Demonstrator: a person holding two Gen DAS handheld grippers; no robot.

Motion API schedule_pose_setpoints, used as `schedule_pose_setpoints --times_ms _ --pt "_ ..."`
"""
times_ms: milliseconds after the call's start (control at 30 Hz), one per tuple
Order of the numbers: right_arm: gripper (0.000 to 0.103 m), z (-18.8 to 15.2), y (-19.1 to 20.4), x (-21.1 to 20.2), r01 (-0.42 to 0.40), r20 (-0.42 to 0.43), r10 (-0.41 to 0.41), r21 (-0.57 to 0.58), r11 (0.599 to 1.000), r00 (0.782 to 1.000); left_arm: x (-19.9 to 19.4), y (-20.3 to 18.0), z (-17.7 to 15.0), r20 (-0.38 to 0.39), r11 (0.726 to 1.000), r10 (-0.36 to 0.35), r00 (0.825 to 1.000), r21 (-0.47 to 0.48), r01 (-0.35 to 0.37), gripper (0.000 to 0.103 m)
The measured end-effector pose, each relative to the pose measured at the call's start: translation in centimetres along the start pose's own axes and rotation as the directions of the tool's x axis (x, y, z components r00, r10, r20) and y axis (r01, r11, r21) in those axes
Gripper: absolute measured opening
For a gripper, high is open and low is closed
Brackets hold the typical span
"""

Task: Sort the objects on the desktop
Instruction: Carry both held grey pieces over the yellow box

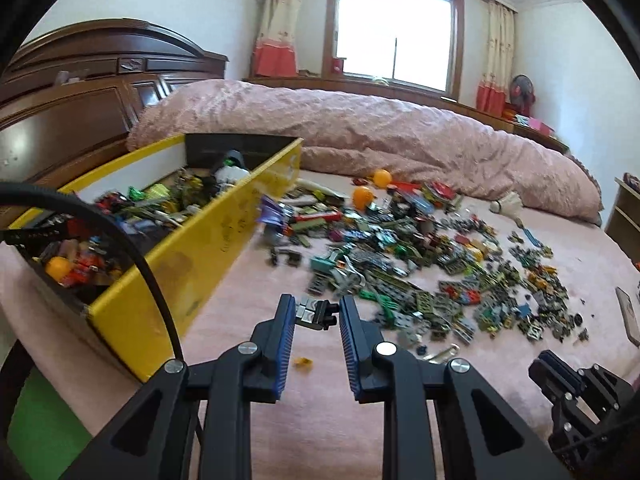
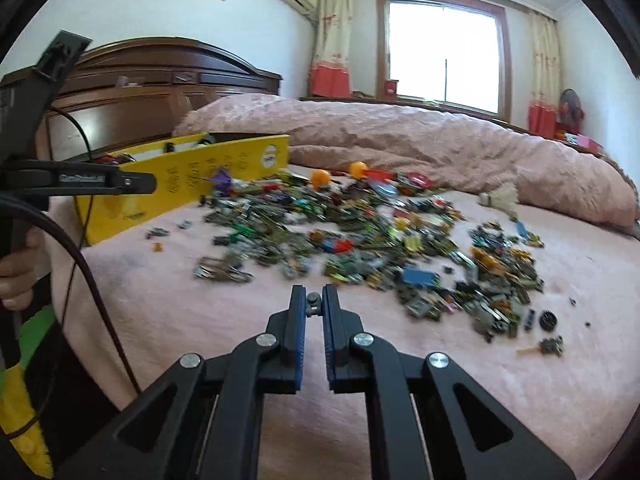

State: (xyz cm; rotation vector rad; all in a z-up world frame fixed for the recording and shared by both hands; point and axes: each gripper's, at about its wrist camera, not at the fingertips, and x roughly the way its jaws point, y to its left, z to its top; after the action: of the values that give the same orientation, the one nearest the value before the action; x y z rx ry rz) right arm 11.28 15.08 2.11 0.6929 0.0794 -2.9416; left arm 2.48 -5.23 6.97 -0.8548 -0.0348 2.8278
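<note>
A wide scatter of small toy bricks [image 1: 420, 248] [image 2: 360, 236] covers the pink bedspread. To its left lies a long yellow box [image 1: 192, 248] [image 2: 192, 188], partly filled with bricks. My left gripper [image 1: 318, 312] is shut on a black and grey brick piece [image 1: 318, 314], held above the bed just right of the box's near end. My right gripper [image 2: 314, 304] is shut on a small grey brick [image 2: 313, 305], lifted in front of the pile. The right gripper's body [image 1: 576, 396] shows at the lower right of the left wrist view.
Two orange balls [image 1: 362, 196] [image 2: 320, 178] and a white shuttlecock [image 1: 508, 204] [image 2: 500, 198] lie at the pile's far edge. A rumpled pink duvet [image 1: 380, 132] lies behind, with a dark wooden headboard [image 1: 80, 92] on the left. A hand [image 2: 16, 276] holds the left gripper's handle.
</note>
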Motion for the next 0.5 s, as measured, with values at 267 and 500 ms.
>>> schedule_pose_setpoints --times_ms 267,500 --pt "0.009 2.7 2.2 0.2 -0.093 0.024 0.093 -0.020 0.995 0.995 -1.7 3.2 1.5 0.034 0.996 0.073 0.997 -0.051 -0.071 0.023" --pt "0.009 4.4 4.3 1.5 -0.152 0.005 0.152 -0.040 0.988 0.988 -3.3 6.0 3.4 0.094 0.991 0.116 0.989 -0.080 -0.109 0.023"
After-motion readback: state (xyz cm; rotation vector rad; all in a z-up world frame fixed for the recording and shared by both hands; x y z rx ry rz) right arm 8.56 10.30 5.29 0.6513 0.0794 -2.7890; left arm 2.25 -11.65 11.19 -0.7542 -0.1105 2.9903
